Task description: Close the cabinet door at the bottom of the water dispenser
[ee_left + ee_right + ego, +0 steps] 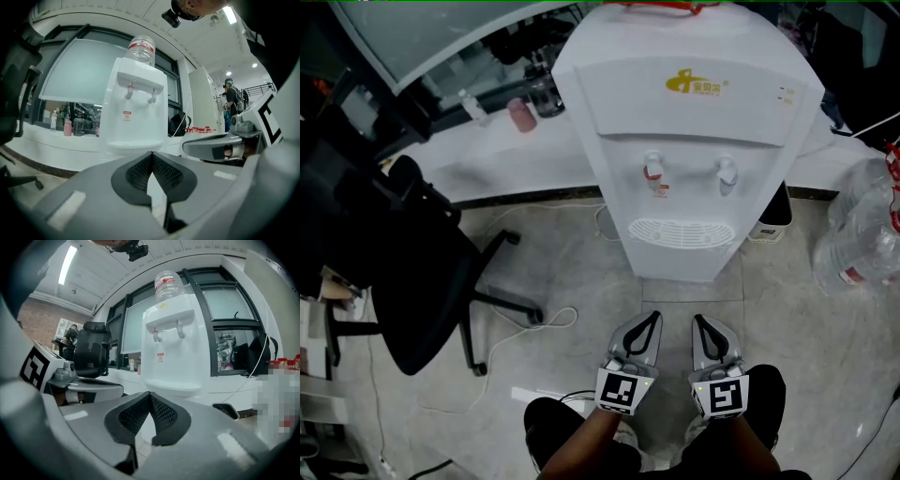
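Observation:
The white water dispenser [694, 141] stands on the floor straight ahead, with two taps and a drip grille [682, 232]. Its front face below the grille slopes away from the head view, so the bottom cabinet door is hidden there. My left gripper [653, 318] and right gripper [698, 321] hover side by side just in front of its base, both shut and holding nothing. In the left gripper view the dispenser [136, 108] rises beyond the shut jaws of the left gripper [151, 153]. The right gripper view shows the dispenser [173, 352] behind the right gripper [150, 393]. The jaws cover its lower part in both.
A black office chair [403, 272] stands at the left, with a white cable [553, 323] lying on the floor beside it. A large clear water bottle [862, 234] lies at the right. A white counter [487, 150] with small bottles runs behind the dispenser.

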Demonstrator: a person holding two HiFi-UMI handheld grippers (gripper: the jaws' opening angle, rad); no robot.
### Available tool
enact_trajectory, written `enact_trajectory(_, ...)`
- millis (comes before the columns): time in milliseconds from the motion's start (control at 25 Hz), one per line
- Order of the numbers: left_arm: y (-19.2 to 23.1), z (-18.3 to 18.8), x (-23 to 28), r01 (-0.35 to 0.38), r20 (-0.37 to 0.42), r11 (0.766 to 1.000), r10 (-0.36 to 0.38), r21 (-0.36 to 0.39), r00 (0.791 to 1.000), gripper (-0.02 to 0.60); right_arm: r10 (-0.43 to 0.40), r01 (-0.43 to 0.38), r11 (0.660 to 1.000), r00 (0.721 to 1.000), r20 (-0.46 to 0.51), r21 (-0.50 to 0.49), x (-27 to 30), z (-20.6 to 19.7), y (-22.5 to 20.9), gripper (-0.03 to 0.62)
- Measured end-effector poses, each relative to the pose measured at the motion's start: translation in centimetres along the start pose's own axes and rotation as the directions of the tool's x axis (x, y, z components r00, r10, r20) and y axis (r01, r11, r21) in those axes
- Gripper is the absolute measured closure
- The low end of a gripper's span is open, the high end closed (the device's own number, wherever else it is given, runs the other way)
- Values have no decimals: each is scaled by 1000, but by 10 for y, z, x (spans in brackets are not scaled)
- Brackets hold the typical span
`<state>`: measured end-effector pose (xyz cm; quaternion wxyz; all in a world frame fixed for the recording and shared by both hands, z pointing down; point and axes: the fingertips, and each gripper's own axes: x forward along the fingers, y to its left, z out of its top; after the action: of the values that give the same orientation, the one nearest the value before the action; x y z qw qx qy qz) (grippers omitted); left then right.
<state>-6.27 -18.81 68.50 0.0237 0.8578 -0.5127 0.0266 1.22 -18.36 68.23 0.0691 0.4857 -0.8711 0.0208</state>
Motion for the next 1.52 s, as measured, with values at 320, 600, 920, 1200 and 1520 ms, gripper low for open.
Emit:
enact_trajectory(320, 2, 148, -47, 1, -27, 996, -3, -88, 1000, 563, 46, -46, 999, 999, -1, 7, -23, 158, 21, 591)
enact_trajectory(600, -8, 293, -75, -21, -124, 997, 11, -75, 992, 563, 90, -92, 995, 994, -61, -25, -56, 313, 19, 591)
enact_trajectory(920, -17, 443, -113, -34, -85, 991, 23, -133, 996, 563, 86, -87, 996, 991, -105, 3, -94, 431, -2, 591)
enact_trajectory(1200, -22, 488, -119, -45, -31, 993, 41, -110, 999, 563, 73, -72, 996, 997, -21, 44, -119, 485, -5, 591)
enact_trajectory(1520, -25, 512, -120, -35, 11, 992, 37, -122, 999, 563, 63, -63, 998, 998, -1, -13, -140, 509, -4, 591)
